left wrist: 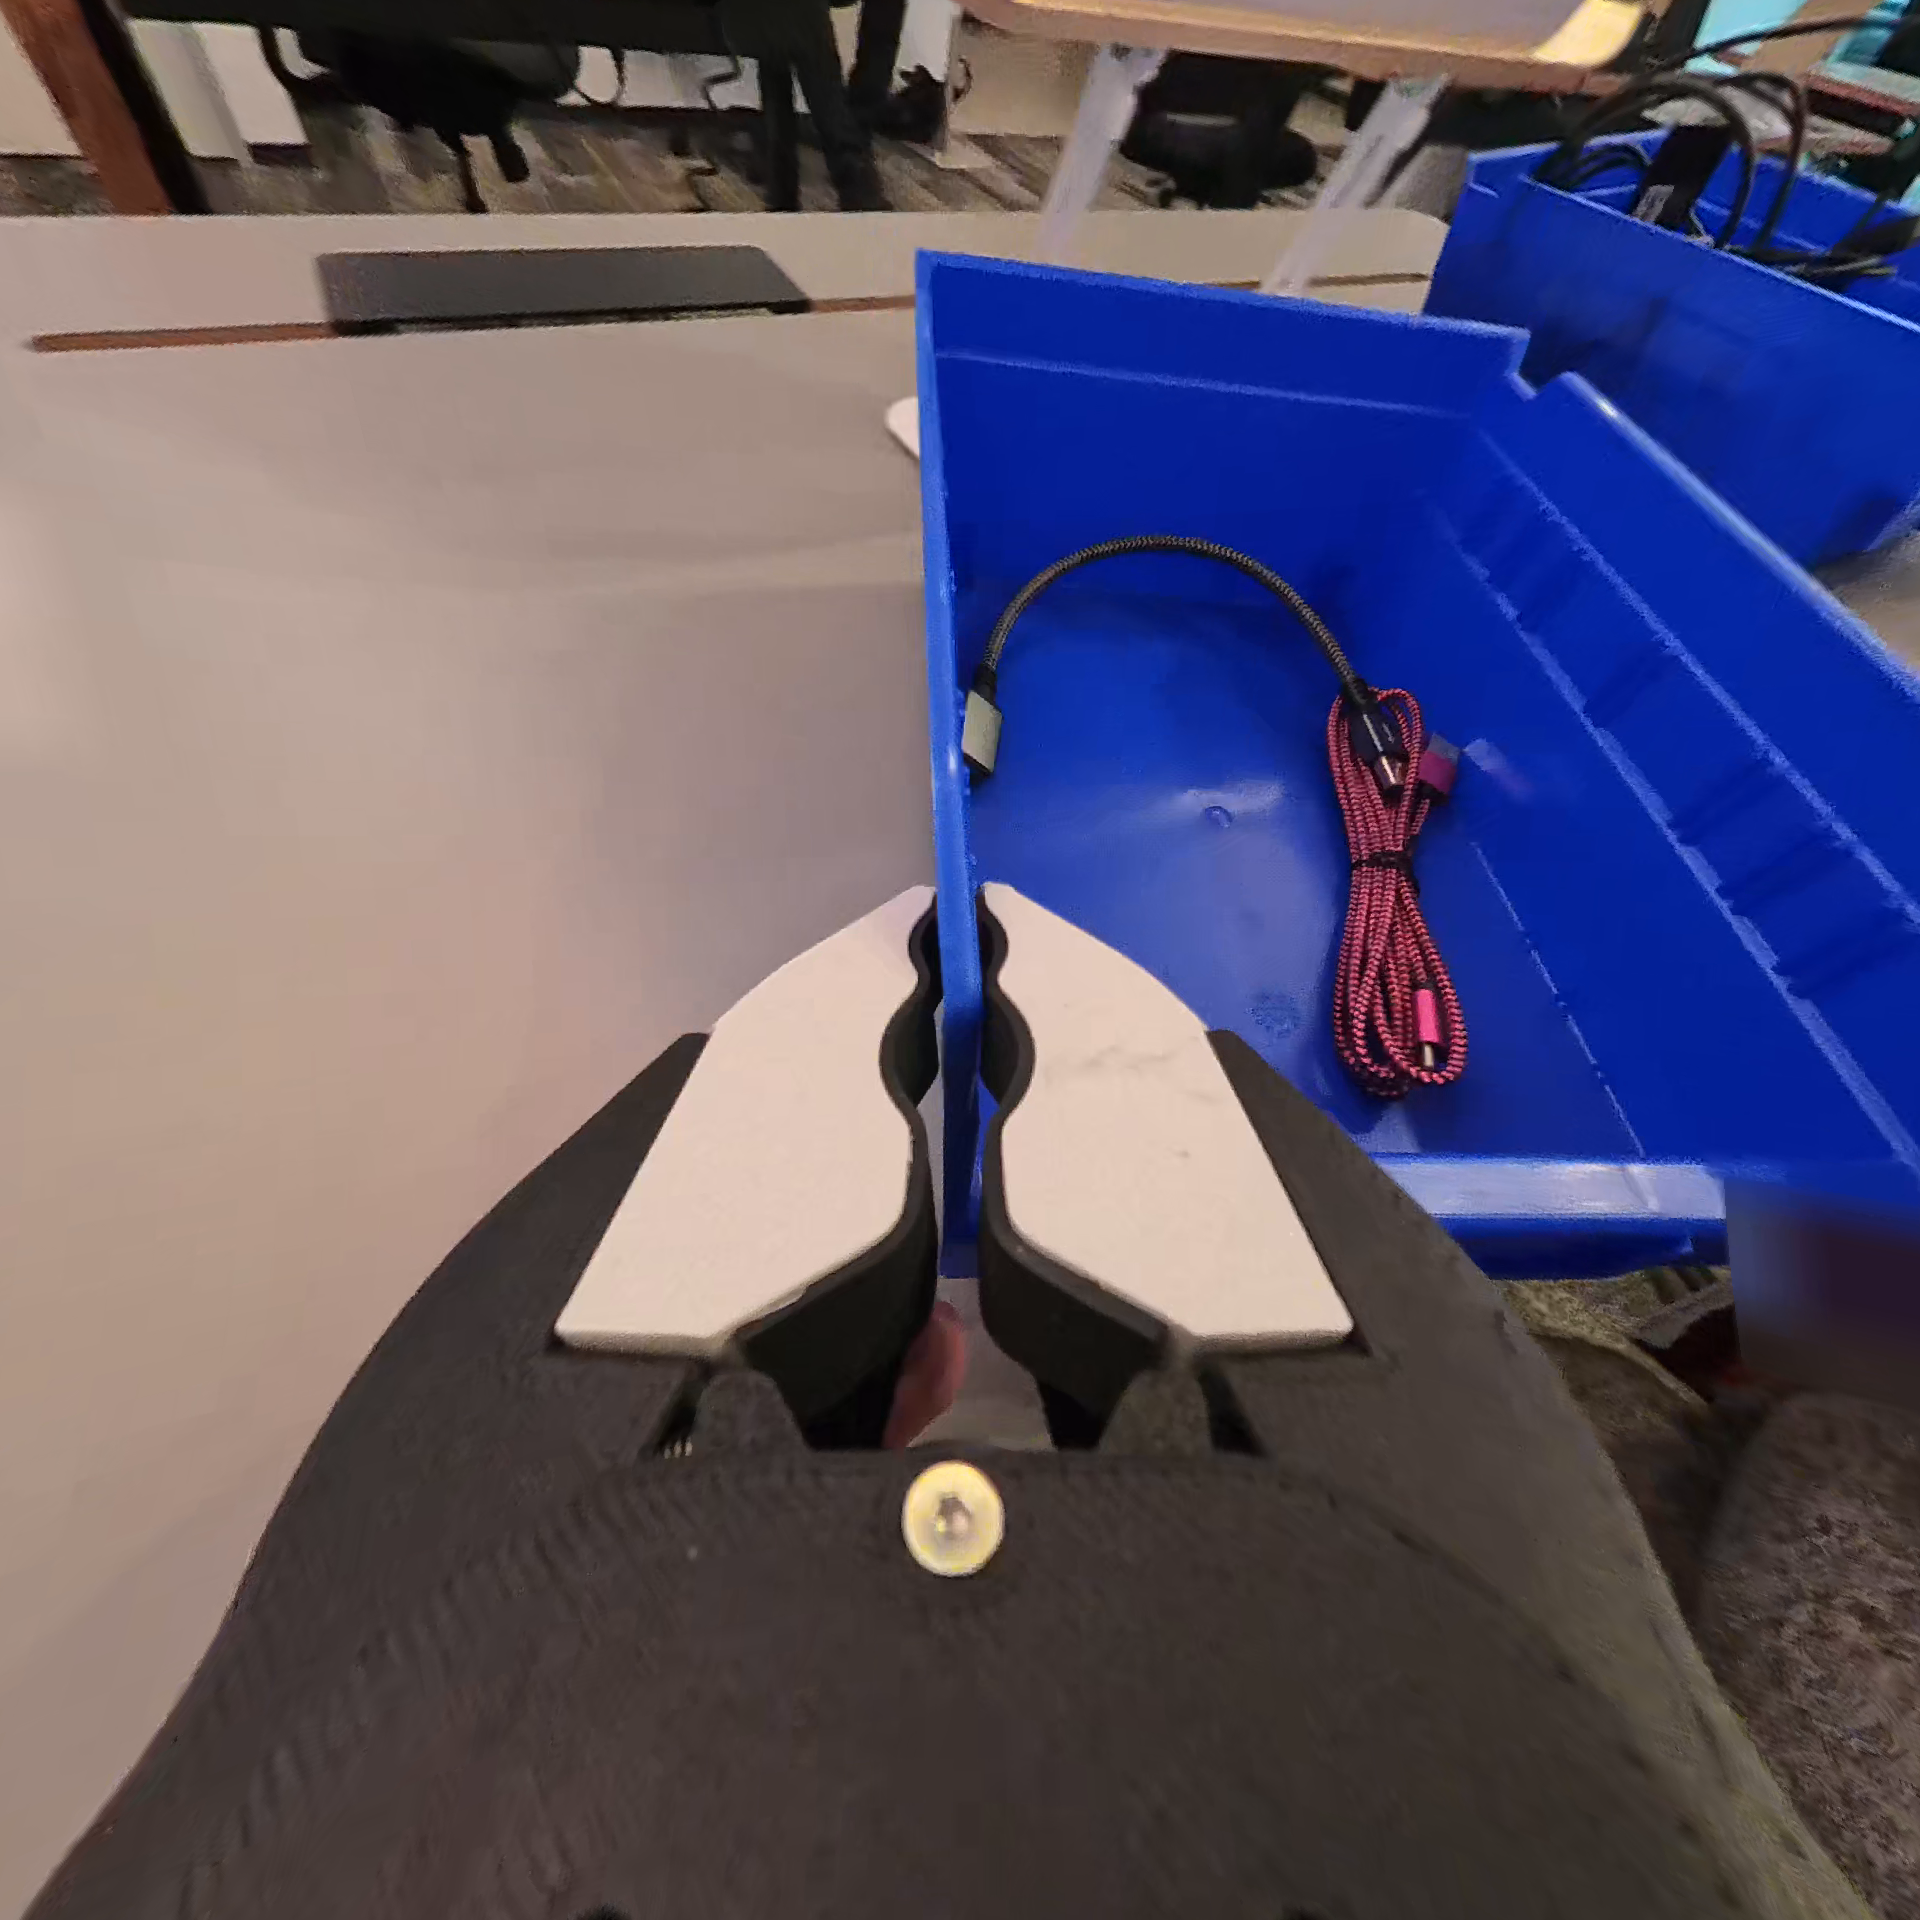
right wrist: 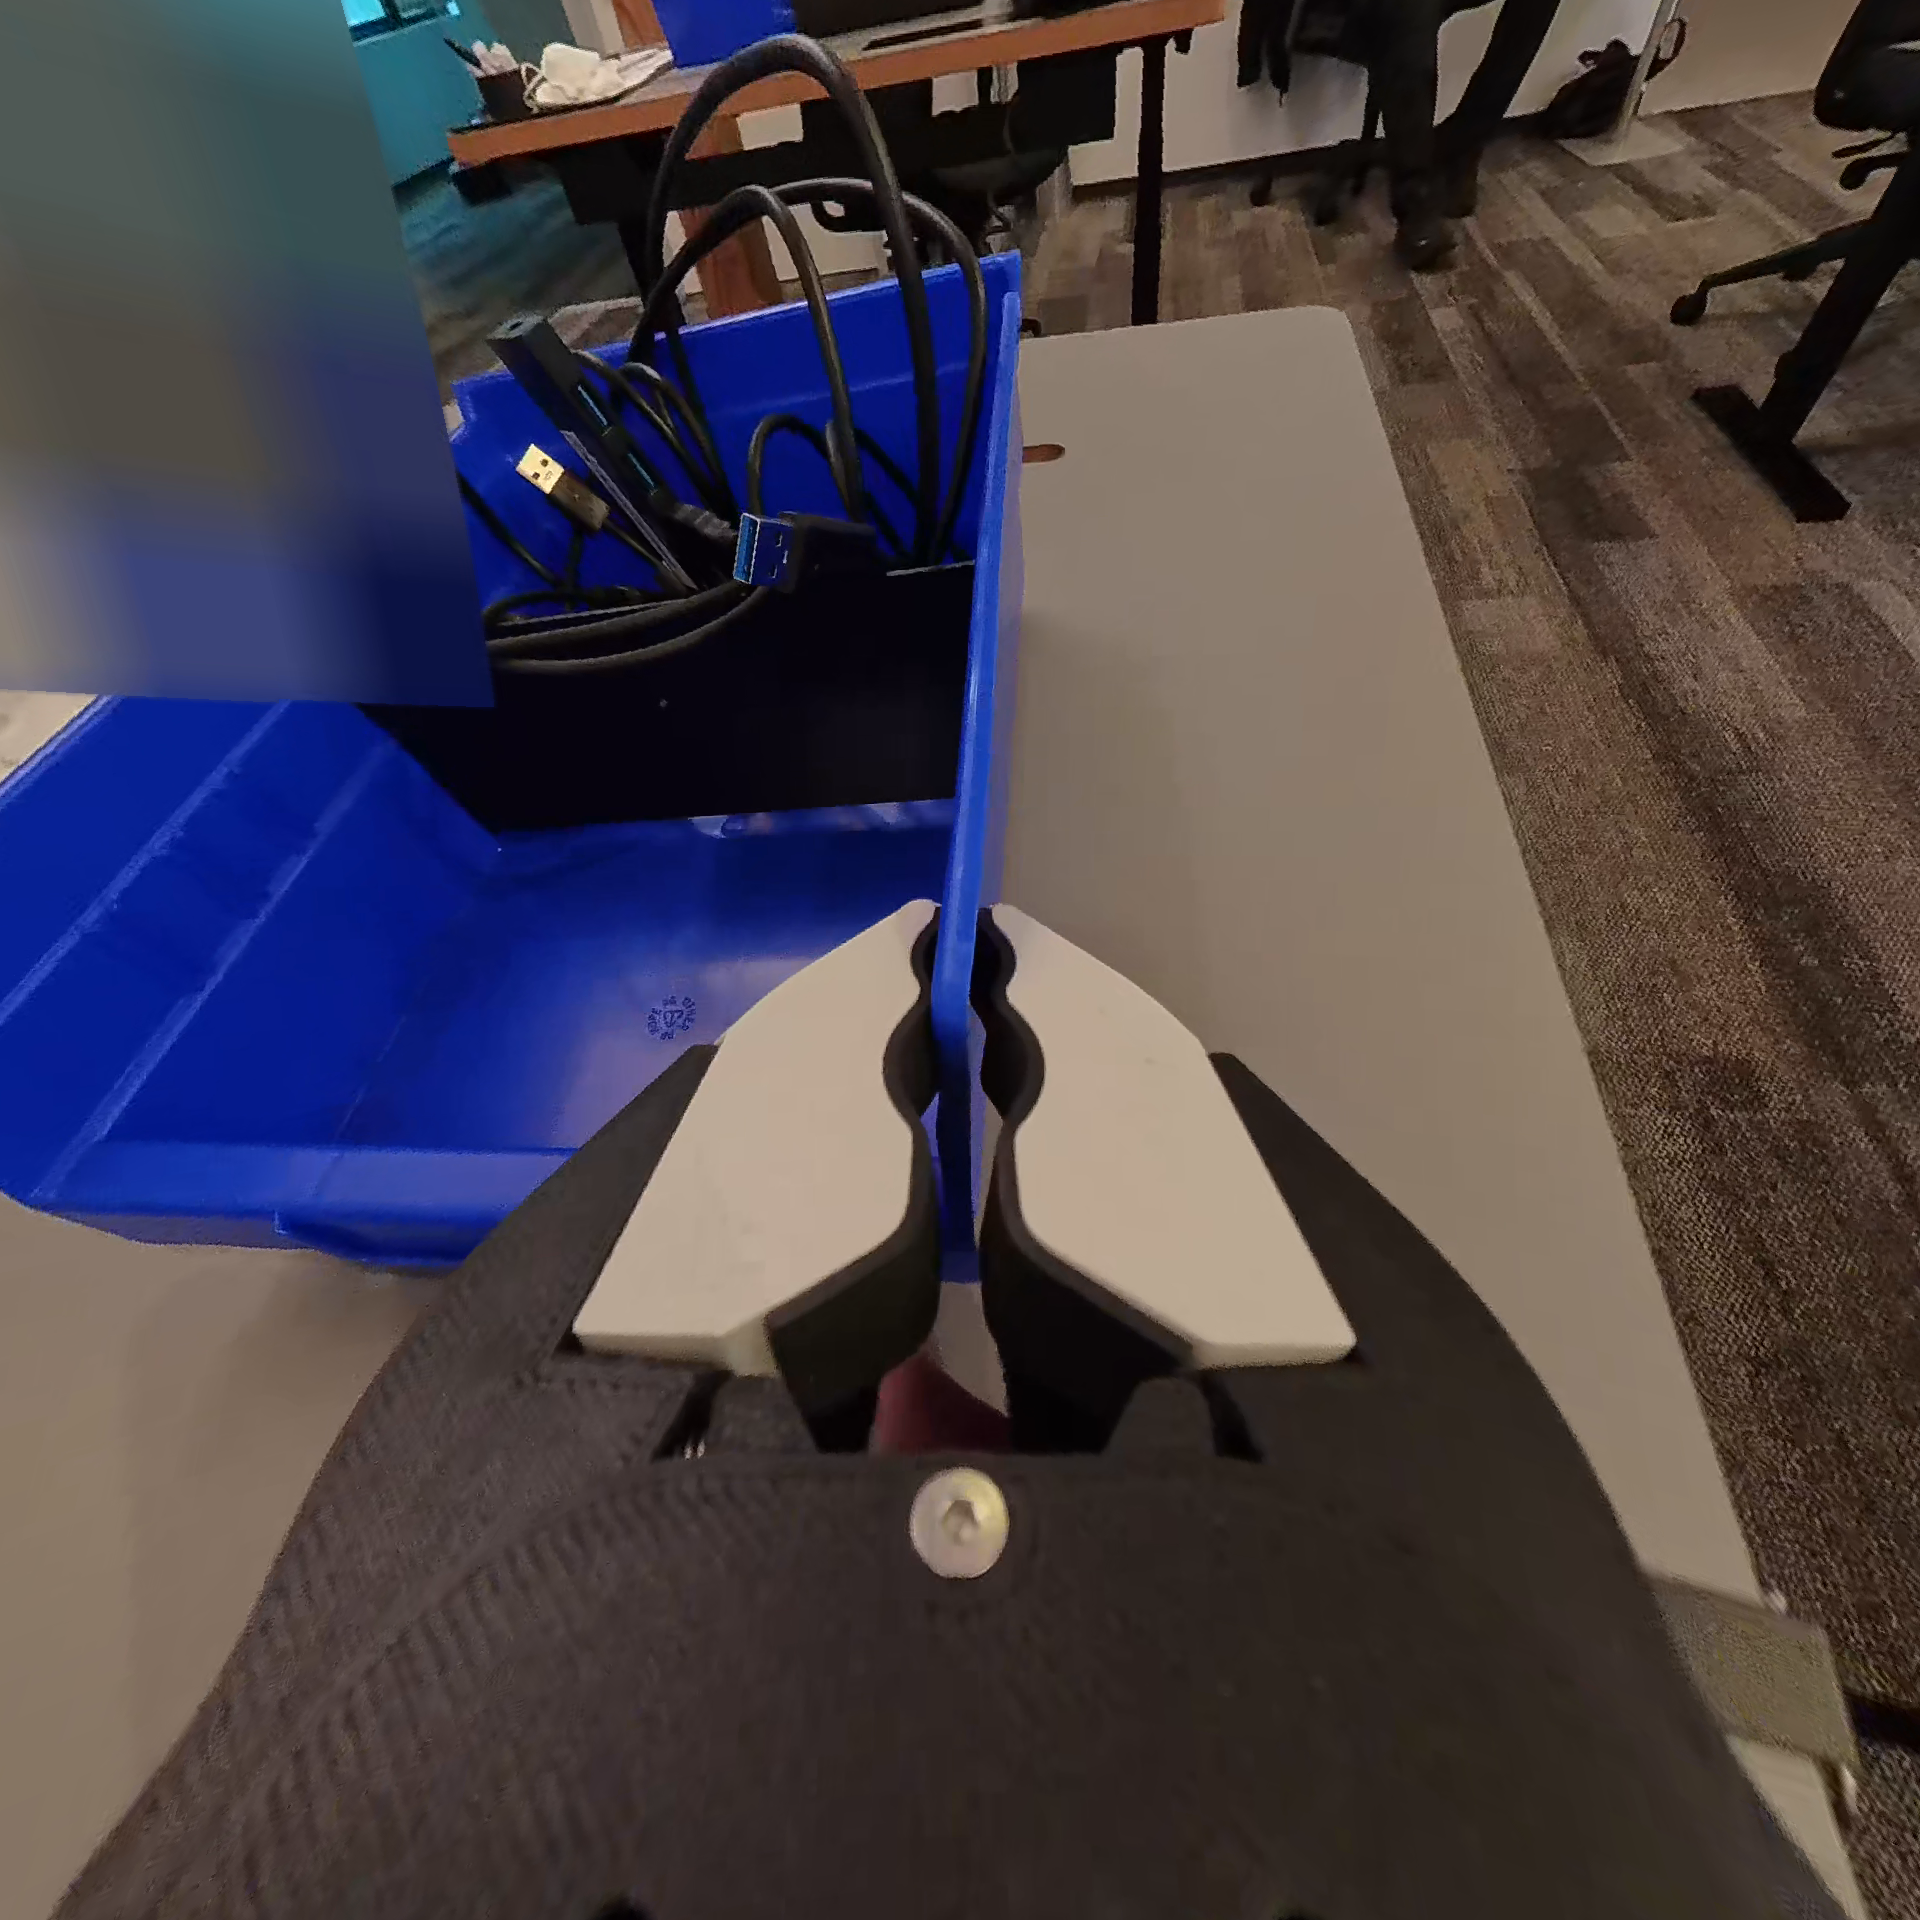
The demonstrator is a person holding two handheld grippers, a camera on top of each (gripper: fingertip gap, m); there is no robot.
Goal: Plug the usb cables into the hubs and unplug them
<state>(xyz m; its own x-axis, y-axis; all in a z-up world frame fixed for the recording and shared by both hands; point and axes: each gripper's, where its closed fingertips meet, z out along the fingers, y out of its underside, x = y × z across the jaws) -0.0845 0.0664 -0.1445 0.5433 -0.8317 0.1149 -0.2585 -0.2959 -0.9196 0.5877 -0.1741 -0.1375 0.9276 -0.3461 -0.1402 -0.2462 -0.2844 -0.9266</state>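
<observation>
In the left wrist view my left gripper (left wrist: pixel 956 899) is shut on the left wall (left wrist: pixel 940 623) of a blue bin. In that bin lie a short black braided USB cable (left wrist: pixel 1174 551) and a bundled pink braided cable (left wrist: pixel 1392 894). In the right wrist view my right gripper (right wrist: pixel 956 914) is shut on the right wall (right wrist: pixel 987 623) of a blue bin. Behind a black divider (right wrist: pixel 727 707) that bin holds a dark USB hub (right wrist: pixel 582 416), looped black cables (right wrist: pixel 831 312), a blue-tipped USB plug (right wrist: pixel 764 549) and a gold-tipped plug (right wrist: pixel 556 478).
Both bins stand on a grey table (left wrist: pixel 416 727). A second blue bin with black cables (left wrist: pixel 1683 343) shows at the far right of the left wrist view. A black flat panel (left wrist: pixel 561 286) lies at the table's back. The table edge and carpet (right wrist: pixel 1662 623) are right of the right gripper.
</observation>
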